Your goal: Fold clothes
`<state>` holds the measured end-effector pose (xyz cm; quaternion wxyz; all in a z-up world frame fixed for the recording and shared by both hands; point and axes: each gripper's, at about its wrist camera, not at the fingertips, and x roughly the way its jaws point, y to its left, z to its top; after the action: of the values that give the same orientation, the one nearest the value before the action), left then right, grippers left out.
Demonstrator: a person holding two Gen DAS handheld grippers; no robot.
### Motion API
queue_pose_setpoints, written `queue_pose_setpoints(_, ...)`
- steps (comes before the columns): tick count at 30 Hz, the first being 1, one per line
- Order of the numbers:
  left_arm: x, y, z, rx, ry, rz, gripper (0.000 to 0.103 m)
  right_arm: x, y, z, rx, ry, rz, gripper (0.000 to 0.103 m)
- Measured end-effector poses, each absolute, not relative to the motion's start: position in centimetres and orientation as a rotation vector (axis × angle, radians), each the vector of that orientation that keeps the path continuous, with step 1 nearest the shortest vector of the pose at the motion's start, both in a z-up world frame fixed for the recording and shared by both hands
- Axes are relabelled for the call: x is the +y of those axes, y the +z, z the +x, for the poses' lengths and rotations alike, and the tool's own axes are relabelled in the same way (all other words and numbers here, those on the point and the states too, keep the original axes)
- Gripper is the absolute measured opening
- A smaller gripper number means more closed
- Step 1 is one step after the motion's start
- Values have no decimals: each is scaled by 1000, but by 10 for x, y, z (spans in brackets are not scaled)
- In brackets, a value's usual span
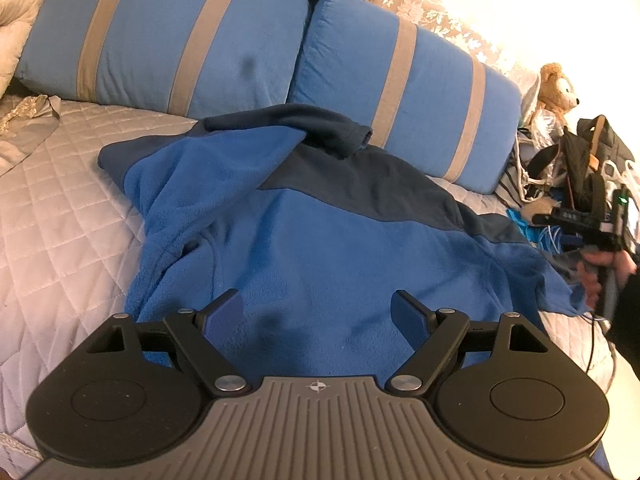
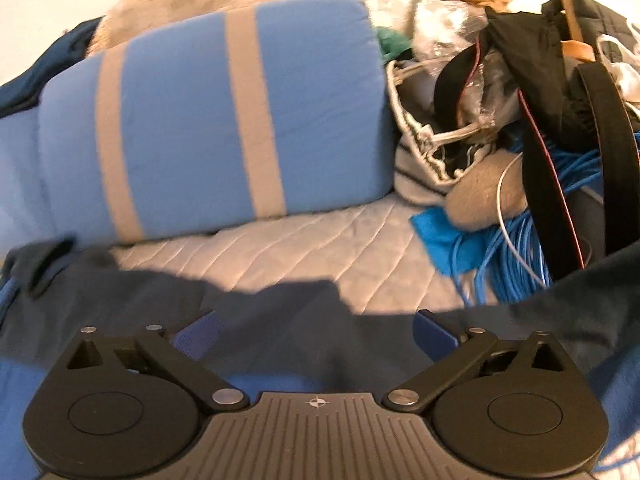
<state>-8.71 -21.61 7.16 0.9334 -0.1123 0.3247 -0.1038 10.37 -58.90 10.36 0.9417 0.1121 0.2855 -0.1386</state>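
On quilted bed, blue fleece, striped pillows

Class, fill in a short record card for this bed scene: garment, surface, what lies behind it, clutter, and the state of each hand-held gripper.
garment: blue fleece, spread, one sleeve folded over
surface: quilt
behind: two striped pillows
clutter: blue cable, teddy
left hand-held gripper: open over fleece, nothing held
right hand-held gripper: open over fleece's dark edge, nothing held
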Motion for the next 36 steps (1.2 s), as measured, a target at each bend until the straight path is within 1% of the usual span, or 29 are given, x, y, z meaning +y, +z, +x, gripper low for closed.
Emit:
queue_pose_setpoints(5, -219, 72, -88, 663, -206, -216, 81, -560, 122, 59, 565, -260, 234, 103)
queue_pose_setpoints(11, -220, 73, -89, 664, -202, -206, 81, -490, 154, 19, 531, -26, 153, 103)
queue_pose_setpoints(15, -220, 73, -89, 667, -203, -205, 81, -437, 155, 14, 509, 77, 71, 103)
queue_pose_setpoints(21, -220, 73, -90, 667, -199, -205, 81, -381, 139, 23, 549, 143, 95, 103)
queue_pose_setpoints(27, -220, 74, -93, 654, -190, -205, 81, -355, 130, 17, 591, 89, 103, 103)
queue_pose_setpoints(32, -227, 77, -99, 621, -151, -158, 81, -364, 129, 11, 557, 24, 156, 103)
queue_pose_setpoints(36, -226, 77, -98, 623, -147, -161, 81, -367, 128, 11, 573, 5, 178, 103)
